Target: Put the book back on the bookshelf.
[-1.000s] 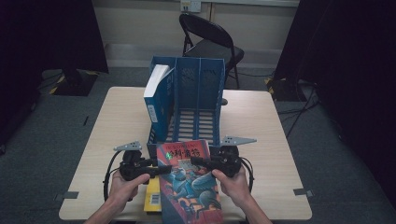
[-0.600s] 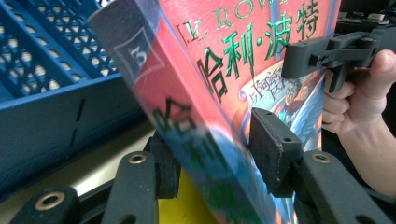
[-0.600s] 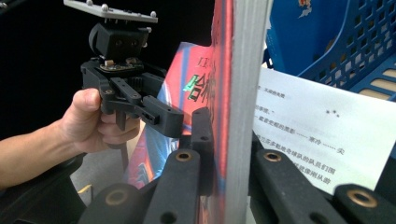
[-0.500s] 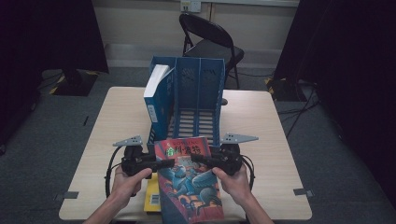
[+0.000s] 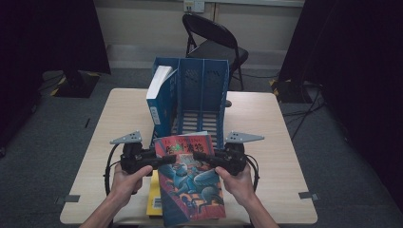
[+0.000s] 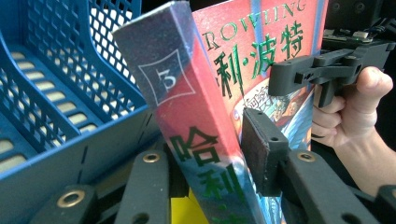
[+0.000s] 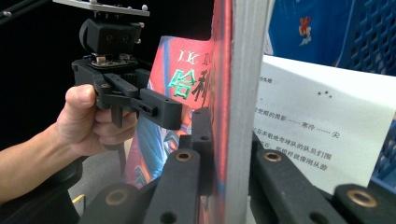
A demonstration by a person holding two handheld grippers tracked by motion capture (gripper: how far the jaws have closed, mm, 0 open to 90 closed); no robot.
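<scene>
A thick paperback book (image 5: 190, 183) with a red and blue cover is held up over the table's front edge, tilted, its top end near the blue file rack (image 5: 202, 95). My left gripper (image 5: 164, 159) is shut on its left side, the spine (image 6: 187, 116) clamped between the jaws (image 6: 210, 154). Opposite, my right gripper (image 5: 203, 156) is shut on the book's page edge (image 7: 243, 93), one jaw on the cover, the other behind it (image 7: 231, 140). A white printed page (image 7: 322, 126) sticks out behind the book.
The rack has three slots; a white and blue book (image 5: 159, 92) stands in its left one. A yellow book (image 5: 154, 202) lies on the table (image 5: 266, 123) under the held one. A folding chair (image 5: 214, 42) stands beyond the table.
Both grippers have carried the book slightly up and forward, so its top end is now closer to the rack's front. The grip on it has stayed the same.
</scene>
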